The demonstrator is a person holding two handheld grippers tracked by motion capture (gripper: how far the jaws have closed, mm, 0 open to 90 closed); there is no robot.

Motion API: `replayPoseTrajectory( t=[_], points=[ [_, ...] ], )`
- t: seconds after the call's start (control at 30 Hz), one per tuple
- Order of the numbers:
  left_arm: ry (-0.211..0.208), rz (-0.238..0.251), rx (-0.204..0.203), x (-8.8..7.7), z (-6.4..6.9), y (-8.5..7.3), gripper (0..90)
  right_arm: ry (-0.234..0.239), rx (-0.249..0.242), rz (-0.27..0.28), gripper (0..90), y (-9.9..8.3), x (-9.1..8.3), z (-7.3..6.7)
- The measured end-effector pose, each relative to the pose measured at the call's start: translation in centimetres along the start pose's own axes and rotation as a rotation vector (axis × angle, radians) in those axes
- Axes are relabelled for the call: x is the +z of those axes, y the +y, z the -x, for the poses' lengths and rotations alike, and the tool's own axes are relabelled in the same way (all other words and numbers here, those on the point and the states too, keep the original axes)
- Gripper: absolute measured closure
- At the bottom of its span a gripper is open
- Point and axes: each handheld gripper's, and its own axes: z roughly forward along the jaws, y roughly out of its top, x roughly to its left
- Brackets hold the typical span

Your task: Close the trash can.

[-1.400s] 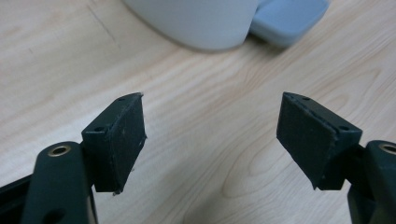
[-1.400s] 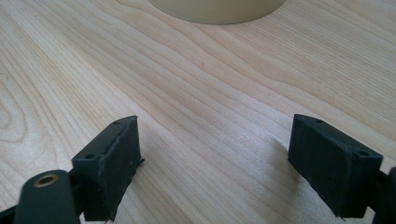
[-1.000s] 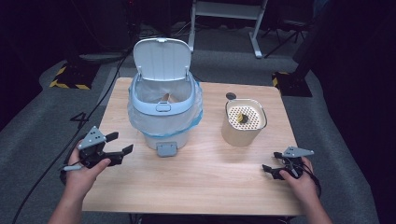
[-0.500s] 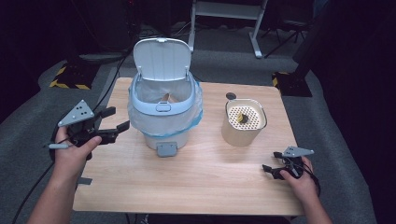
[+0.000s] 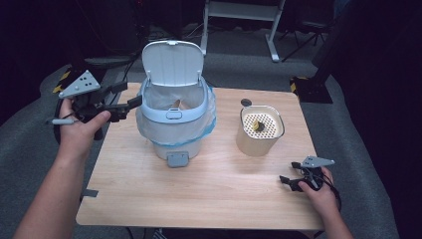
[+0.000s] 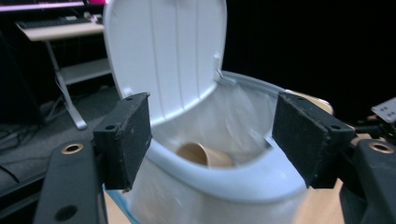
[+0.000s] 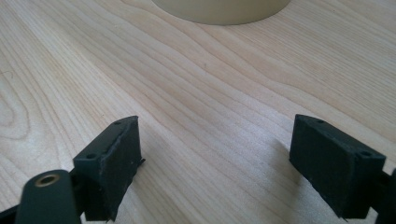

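Hovering beside the small white pedal bin [image 5: 174,122], the left gripper [image 5: 130,105] is raised to about the level of the rim, its jaws aimed at the bin's left side. They stand spread with nothing between them, though they have just been closing a little; from this height and angle, the likely aim is the upright lid [image 5: 172,62] or the rim. The bin sits left of centre on the worktop [image 5: 219,184], lid tipped back and a clear liner folded over its edge, so the mouth is free for dropping things in. A paper cup [image 6: 204,154] lies inside it, seen past the rim in the left gripper view.

The right gripper [image 5: 285,182] rests low on the worktop near its front right corner, well apart from the bin, jaws parted and empty; it looks parked while the other hand works. Just ahead of it stands a cream container [image 5: 260,130] with a perforated top.

Something small and dark lies on that perforated top, too small to identify. A dark round object [image 5: 246,102] behind the container is equally unclear. The bin's inside is mostly hidden by liner and rim, and motion blur softens its near wall in the left gripper view.
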Motion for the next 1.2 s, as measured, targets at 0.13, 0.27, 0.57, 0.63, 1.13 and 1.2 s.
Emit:
replayPoseTrajectory(
  t=[0.13, 0.27, 0.57, 0.63, 1.13, 1.2],
  points=[
    [-0.003, 0.058, -0.014, 0.8, -0.7, 1.2, 29.2, 0.000, 0.000, 0.000, 16.6, 0.0, 0.0, 0.0],
    [-0.011, 0.091, -0.051, 1.5, -1.7, 2.3, 29.7, 0.000, 0.000, 0.000, 16.6, 0.0, 0.0, 0.0],
    [0.012, 0.082, -0.043, 3.9, -2.7, 3.4, 32.2, 0.004, -0.003, 0.000, 16.6, 0.0, 0.0, 0.0],
    [0.031, 0.064, -0.039, 4.9, -2.9, 3.5, 31.7, 0.010, -0.009, -0.002, 16.4, 0.1, 0.0, 0.1],
    [0.042, 0.027, -0.060, 7.4, -4.5, 3.6, 32.8, 0.012, -0.010, -0.002, 16.4, 0.1, 0.0, 0.1],
    [0.036, 0.027, -0.056, 7.6, -4.4, 3.6, 33.5, 0.013, -0.010, -0.001, 16.4, 0.1, 0.1, 0.2]
  ],
)
